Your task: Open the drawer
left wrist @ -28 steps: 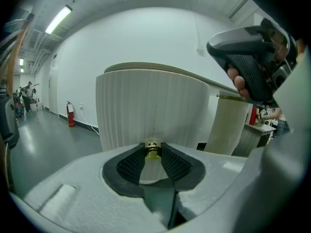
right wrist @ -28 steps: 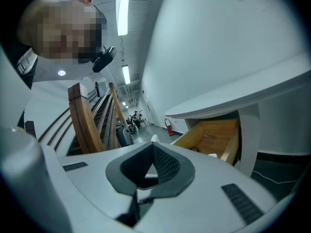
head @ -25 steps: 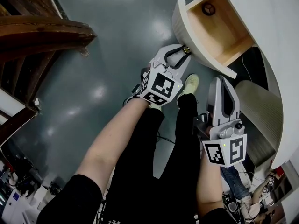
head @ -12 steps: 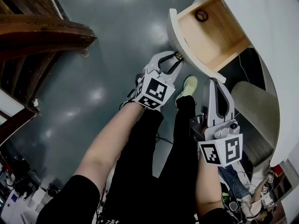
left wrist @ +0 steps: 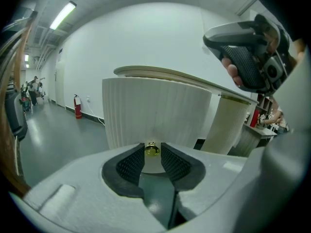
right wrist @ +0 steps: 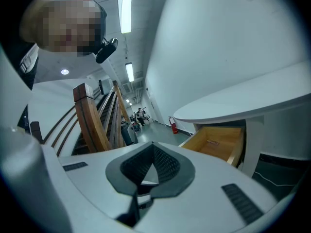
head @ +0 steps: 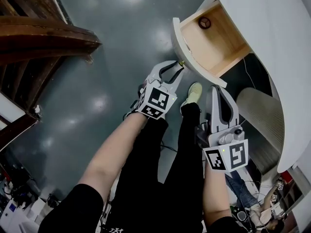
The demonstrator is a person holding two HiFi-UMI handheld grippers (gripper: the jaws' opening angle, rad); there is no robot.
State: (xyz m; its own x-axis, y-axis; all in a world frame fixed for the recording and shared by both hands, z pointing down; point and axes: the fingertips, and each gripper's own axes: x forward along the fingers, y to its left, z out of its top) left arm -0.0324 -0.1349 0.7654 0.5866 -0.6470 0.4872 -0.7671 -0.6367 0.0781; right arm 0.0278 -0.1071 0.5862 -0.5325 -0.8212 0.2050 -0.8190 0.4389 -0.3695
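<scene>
The white table's wooden drawer point(head: 218, 40) stands pulled out, and its curved ribbed front point(head: 186, 50) faces me. A small brass knob point(head: 182, 62) sticks out of that front. My left gripper point(head: 179, 67) is shut on the knob; in the left gripper view the knob point(left wrist: 151, 149) sits pinched between the dark pads point(left wrist: 130, 164) at the jaw tips. My right gripper point(head: 217, 89) hangs below the drawer, apart from it, shut on nothing. In the right gripper view its jaws point(right wrist: 153, 147) meet at the tip, with the open drawer point(right wrist: 216, 143) beyond.
A dark ring-shaped object point(head: 204, 23) lies in the drawer's back corner. The white tabletop point(head: 272, 42) overhangs a ribbed pedestal point(head: 265, 115). A wooden stair rail point(head: 43, 33) runs at the left. The person's legs and a shoe point(head: 194, 91) are below the grippers on the grey floor.
The left gripper has moved back toward me with the knob, and the drawer front has come with it. The right gripper has shifted slightly left and stays shut.
</scene>
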